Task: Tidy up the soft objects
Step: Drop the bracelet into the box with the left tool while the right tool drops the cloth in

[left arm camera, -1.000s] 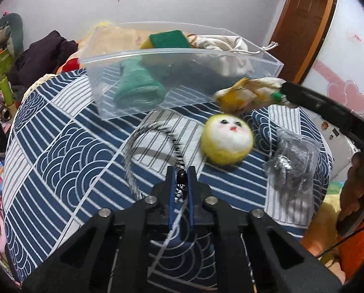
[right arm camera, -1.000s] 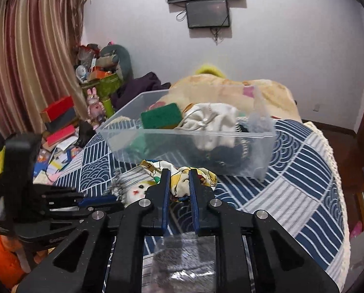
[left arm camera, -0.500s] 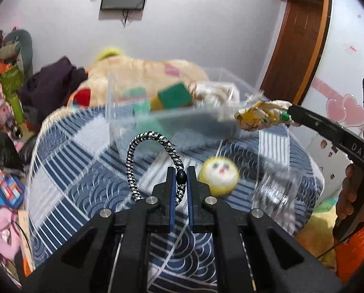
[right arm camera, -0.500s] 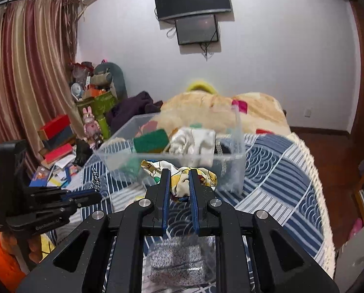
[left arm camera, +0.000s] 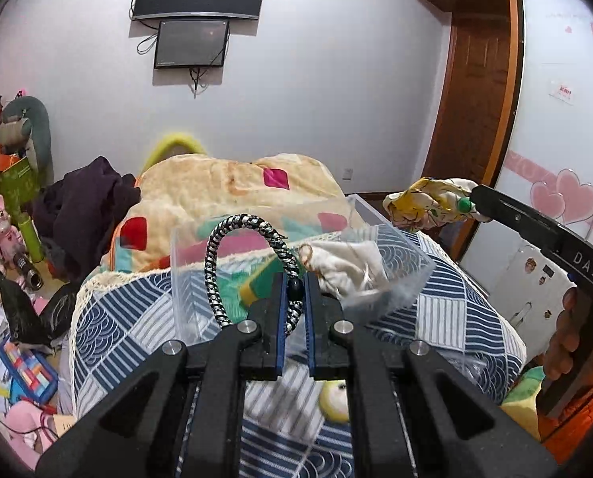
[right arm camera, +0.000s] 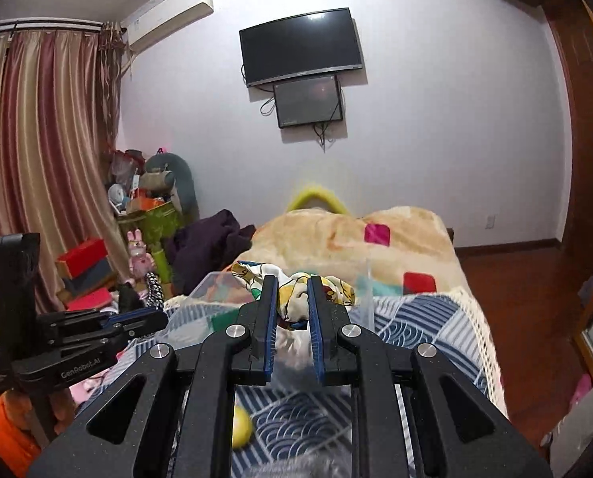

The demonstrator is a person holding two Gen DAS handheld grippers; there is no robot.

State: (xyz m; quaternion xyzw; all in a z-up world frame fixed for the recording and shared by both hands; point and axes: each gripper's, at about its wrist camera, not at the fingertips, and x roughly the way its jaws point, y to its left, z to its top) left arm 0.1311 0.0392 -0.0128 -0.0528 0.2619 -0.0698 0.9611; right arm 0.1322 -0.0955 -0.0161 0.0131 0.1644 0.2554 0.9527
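Note:
My left gripper (left arm camera: 295,279) is shut on a black-and-white braided hair band (left arm camera: 216,255), held up in the air in front of the clear plastic bin (left arm camera: 184,279). My right gripper (right arm camera: 292,283) is shut on a yellow patterned cloth (right arm camera: 336,288), also raised above the bin (right arm camera: 366,290). In the left wrist view the cloth (left arm camera: 427,203) hangs at the right gripper's tip, right of the bin. The bin holds a white drawstring pouch (left arm camera: 348,267) and a green-and-yellow sponge (left arm camera: 256,286). A yellow felt ball (left arm camera: 336,400) lies on the blue patterned cover below.
The blue-and-white patterned cover (left arm camera: 129,326) lies over the bed; a beige blanket (left arm camera: 236,187) is piled behind the bin. Toys, boxes and dark clothes (left arm camera: 81,207) clutter the floor at left. A wooden door (left arm camera: 471,99) stands at right. A clear wrapper (right arm camera: 300,466) lies near the front.
Both grippers have risen from the cover with the hair band and the cloth, and now sit higher, level with the bin's rim. The ball and wrapper stayed below.

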